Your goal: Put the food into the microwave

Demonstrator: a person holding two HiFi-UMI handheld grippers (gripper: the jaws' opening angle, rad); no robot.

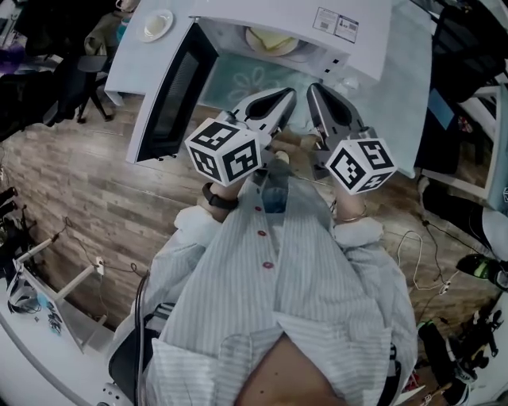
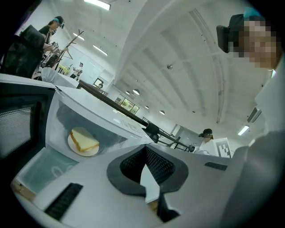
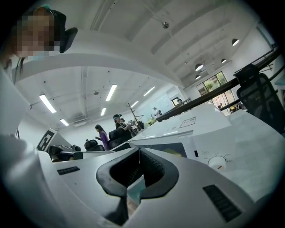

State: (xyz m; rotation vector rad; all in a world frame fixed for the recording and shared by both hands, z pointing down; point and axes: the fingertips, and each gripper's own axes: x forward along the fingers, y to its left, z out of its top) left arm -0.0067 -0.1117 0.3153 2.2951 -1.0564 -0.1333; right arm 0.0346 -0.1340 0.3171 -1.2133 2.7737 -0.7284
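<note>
The white microwave [image 1: 349,28] stands open, its door [image 1: 171,95] swung out to the left. Inside it a slice of yellow bread [image 2: 83,141] lies on a white plate [image 1: 272,41]. Both grippers hover side by side in front of the opening, outside the cavity and apart from the plate. My left gripper [image 1: 287,97] is shut with nothing between its jaws, its tips [image 2: 146,148] meeting. My right gripper [image 1: 315,91] is also shut and empty, and its view looks past the tips [image 3: 139,150] at the microwave's dial [image 3: 217,163].
A white dish [image 1: 157,24] sits on the white table left of the microwave. The open door juts toward me on the left. An office chair [image 1: 87,79] stands at far left, and cables [image 1: 421,262] lie on the wood floor. People are in the background.
</note>
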